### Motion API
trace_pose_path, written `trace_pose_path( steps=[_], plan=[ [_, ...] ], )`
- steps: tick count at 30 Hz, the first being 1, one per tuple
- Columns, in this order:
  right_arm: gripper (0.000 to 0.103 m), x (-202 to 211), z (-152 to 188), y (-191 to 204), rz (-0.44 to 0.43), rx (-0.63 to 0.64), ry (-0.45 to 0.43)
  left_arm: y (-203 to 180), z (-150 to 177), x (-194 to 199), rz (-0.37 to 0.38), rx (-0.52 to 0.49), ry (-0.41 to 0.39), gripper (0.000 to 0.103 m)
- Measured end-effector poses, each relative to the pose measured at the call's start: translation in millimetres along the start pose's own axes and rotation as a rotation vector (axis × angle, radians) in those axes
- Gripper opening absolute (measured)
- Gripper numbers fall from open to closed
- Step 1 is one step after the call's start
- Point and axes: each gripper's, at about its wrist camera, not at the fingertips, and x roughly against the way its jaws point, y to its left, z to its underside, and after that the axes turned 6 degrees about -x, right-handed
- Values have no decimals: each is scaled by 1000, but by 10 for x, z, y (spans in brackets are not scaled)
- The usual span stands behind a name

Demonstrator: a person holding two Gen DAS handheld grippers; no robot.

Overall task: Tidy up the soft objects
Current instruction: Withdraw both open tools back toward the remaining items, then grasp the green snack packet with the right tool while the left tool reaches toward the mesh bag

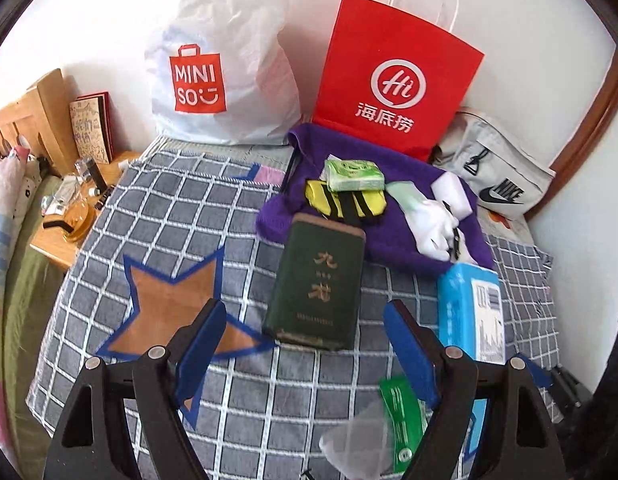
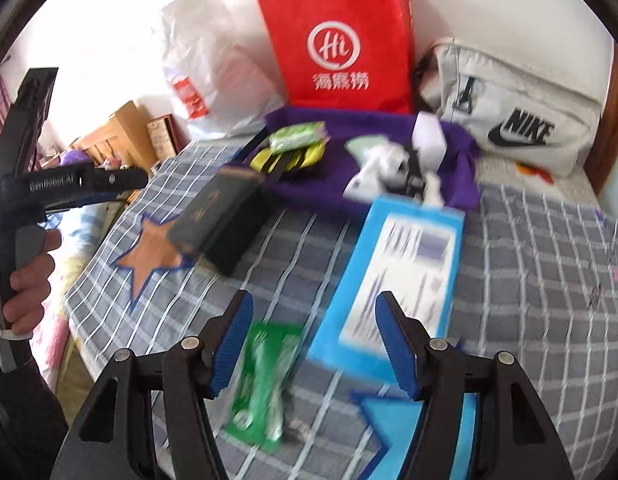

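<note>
On bed (image 1: 157, 216), purple cloth (image 1: 393, 236) carries striped socks (image 1: 345, 202); left tongs (image 1: 305, 340), right tongs (image 2: 313, 338) both spread wide, grasping nothing.

Brightness: both views are bright, daylit, colours strong.
Glare: the white wall (image 2: 109, 60) behind the bags is blown out in the right wrist view, most on its left side; the white MINISO bag (image 1: 225, 60) loses detail at its top in the left wrist view.
Shadows: soft and short, a faint one under the green box (image 1: 317, 284) on the bed cover (image 1: 169, 208).
Blur: the left wrist view is mostly sharp; the right wrist view is smeared by motion, with the blue pack (image 2: 393, 280) and the green sachet (image 2: 265, 380) streaked.
Distortion: strong fisheye bending, with dark vignette corners in both.
</note>
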Motion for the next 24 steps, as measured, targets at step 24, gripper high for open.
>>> trace_pose_path(
  steps=[24],
  plan=[
    [57,-362,856,504,120,35,-7,489,1082,-63,24,-11,61,80]
  ],
)
